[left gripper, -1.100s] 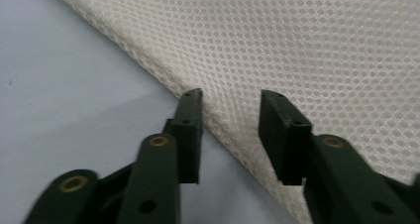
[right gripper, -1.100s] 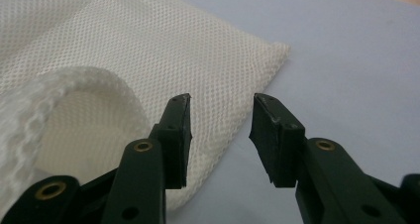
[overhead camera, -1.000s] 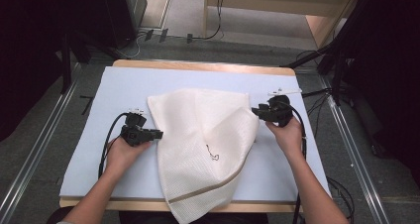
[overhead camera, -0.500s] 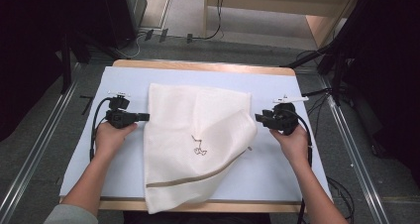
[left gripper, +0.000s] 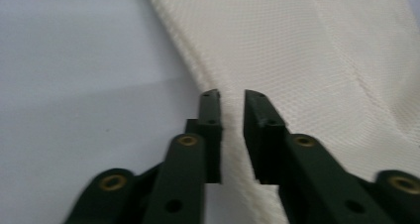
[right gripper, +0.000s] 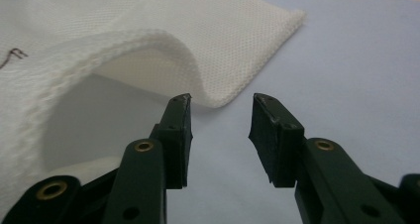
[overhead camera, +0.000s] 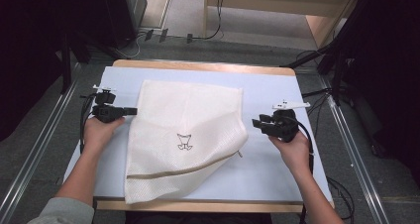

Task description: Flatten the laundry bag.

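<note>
Mesh bag [overhead camera: 188, 135] — flatter, right tool [overhead camera: 261, 124] off

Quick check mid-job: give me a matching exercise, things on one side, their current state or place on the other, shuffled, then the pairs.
Things:
1. left gripper
2. right gripper
3. mesh bag
4. small black emblem

States or places:
A. printed near the bag's middle
B. open, just off the bag's curled right edge
C. lying on the light blue mat, near corner overhanging
D. jaws slightly apart astride the bag's left edge

Pairs: 1-D, 2-B, 3-C, 4-A
</note>
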### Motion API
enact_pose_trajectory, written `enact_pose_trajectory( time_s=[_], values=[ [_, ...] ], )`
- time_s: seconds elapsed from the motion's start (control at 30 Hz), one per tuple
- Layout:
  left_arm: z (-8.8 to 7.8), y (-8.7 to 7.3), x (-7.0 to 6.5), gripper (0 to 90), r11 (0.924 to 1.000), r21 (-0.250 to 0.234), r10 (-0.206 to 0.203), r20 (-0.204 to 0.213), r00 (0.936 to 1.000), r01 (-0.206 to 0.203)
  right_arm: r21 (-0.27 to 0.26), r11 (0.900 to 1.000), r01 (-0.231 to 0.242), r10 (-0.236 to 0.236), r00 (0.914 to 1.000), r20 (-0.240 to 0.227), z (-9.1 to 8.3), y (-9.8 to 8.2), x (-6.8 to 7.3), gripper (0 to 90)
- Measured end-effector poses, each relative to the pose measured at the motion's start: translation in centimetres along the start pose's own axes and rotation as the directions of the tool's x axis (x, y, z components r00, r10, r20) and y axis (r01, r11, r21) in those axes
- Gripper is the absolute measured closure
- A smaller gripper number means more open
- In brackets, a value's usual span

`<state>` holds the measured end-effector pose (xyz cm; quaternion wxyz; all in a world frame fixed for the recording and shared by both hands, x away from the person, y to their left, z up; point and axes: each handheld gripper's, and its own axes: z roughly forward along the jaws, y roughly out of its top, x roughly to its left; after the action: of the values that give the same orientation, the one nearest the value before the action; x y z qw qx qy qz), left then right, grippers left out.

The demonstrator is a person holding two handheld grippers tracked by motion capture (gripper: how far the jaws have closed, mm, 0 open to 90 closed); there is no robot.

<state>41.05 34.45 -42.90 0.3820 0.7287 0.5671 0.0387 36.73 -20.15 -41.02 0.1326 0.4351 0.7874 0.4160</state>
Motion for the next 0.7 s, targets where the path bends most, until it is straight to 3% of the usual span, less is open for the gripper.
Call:
enact_pose_trajectory(
  time_s=[0.07, 0.17, 0.27, 0.43, 0.53, 0.67, 0.7],
  values=[
    [-0.9, -0.5, -0.6, 61.5, 0.9999, -0.013, 0.010, 0.005, 0.9999, -0.010, -0.013, 1.000, 0.016, -0.016, 0.9998, -0.010, -0.7, -0.2, 0.7, 61.1],
    [-1.6, -1.1, -1.3, 55.1, 0.9993, -0.022, 0.029, 0.003, 0.9996, -0.029, -0.020, 1.000, 0.024, -0.024, 0.9996, -0.015, -1.3, -0.5, 1.2, 60.5],
    [-2.5, -2.8, -2.2, 52.2, 0.9983, 0.010, 0.057, -0.009, 0.9983, -0.057, -0.036, 0.999, 0.023, -0.024, 0.9993, -0.028, -2.4, -0.9, 2.1, 57.0],
    [-2.3, -4.9, -2.5, 49.5, 0.9958, 0.078, 0.048, 0.007, 0.9988, -0.048, -0.060, 0.998, 0.013, -0.016, 0.9990, -0.041, -3.6, -0.8, 3.1, 49.5],
    [-2.2, -5.2, -2.6, 49.0, 0.9957, 0.082, 0.041, 0.017, 0.9990, -0.042, -0.071, 0.997, 0.012, -0.016, 0.9981, -0.060, -3.7, -0.6, 3.5, 46.2],
    [-1.3, -5.5, -3.2, 48.7, 0.9926, 0.114, 0.040, 0.014, 0.9991, -0.041, -0.058, 0.998, 0.014, -0.019, 0.9956, -0.091, -2.6, -0.3, 4.4, 39.9],
    [-1.0, -5.6, -3.3, 51.7, 0.9911, 0.128, 0.035, 0.020, 0.9992, -0.037, -0.037, 0.999, 0.012, -0.016, 0.9933, -0.115, -1.6, -0.2, 4.8, 38.2]
  ],
)
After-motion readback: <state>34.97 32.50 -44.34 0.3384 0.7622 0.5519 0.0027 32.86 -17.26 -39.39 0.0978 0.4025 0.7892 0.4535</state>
